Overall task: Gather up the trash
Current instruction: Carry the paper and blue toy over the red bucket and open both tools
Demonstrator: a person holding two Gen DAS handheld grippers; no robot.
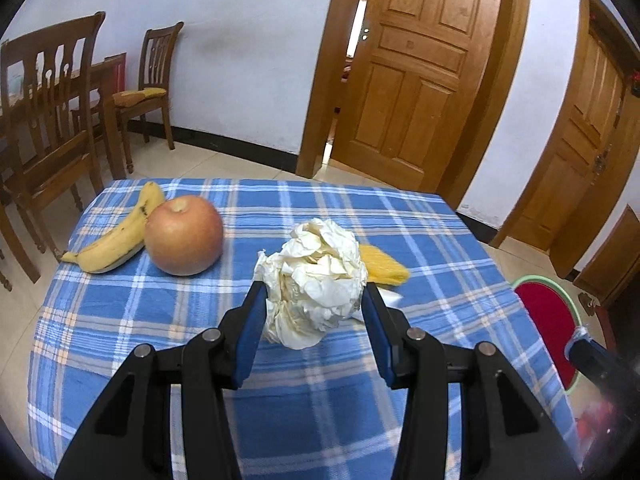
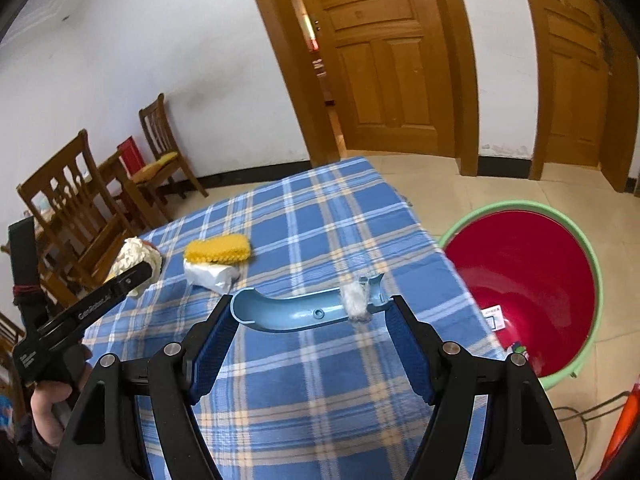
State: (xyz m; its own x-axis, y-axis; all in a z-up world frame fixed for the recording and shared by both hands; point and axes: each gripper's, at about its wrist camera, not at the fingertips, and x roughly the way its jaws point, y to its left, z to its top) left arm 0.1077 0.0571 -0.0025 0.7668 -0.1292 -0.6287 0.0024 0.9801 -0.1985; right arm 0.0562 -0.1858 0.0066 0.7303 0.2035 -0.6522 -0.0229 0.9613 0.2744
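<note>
Trash fills both grippers. In the left wrist view, the left gripper (image 1: 316, 300) has its fingers (image 1: 252, 332) pressed narrow on each flank of a crumpled paper ball (image 1: 316, 276), seemingly raised off the checked table (image 1: 440, 240). Paper like this looks light, soft and springy, so a squeeze across its middle should hold it; it may shed loose folds. At 10 o'clock from the ball lie an apple (image 1: 184, 236) and a banana (image 1: 120, 240), food rather than trash by my reading; at 2 o'clock peeks a yellow sponge (image 1: 384, 268).

In the right wrist view, the right gripper (image 2: 312, 312) spans wide, clamping a curved blue plastic piece (image 2: 288, 312) end to end. It looks stiff, light and slippery, and could pivot out. A red basin (image 2: 520, 280) waits on the floor at 3 o'clock.
</note>
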